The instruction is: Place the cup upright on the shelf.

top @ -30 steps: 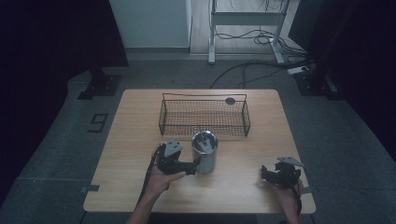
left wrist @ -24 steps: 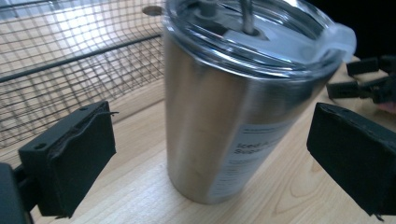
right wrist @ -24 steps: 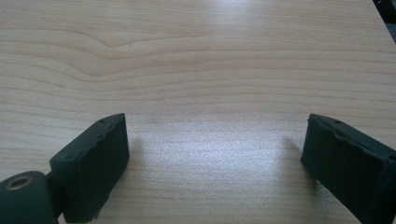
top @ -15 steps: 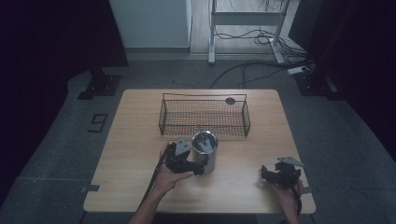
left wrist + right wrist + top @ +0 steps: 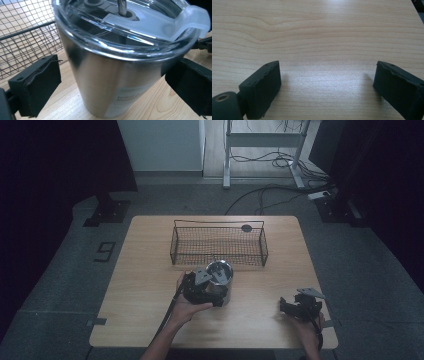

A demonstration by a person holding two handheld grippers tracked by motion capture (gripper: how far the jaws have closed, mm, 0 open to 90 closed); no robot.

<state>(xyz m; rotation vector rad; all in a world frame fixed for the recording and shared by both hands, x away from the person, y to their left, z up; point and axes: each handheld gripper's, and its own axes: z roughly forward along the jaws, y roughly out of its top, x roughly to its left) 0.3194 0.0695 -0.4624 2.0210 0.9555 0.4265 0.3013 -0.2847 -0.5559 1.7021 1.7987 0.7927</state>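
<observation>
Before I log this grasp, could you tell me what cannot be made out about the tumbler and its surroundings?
- Tumbler label, left gripper view: cut off by the bottom edge, print blurred.
- Tumbler contents: hidden by the steel wall and lid glare.
- Jaw contact, left gripper: a gap shows on one side; the other is unclear.
- Dark disc behind the basket, high view: too small to identify.

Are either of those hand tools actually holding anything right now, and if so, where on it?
Not yet. The left tool sits open around the steel tumbler's body below the clear lid, jaws clear of it. The right tool is open over bare table.
</observation>
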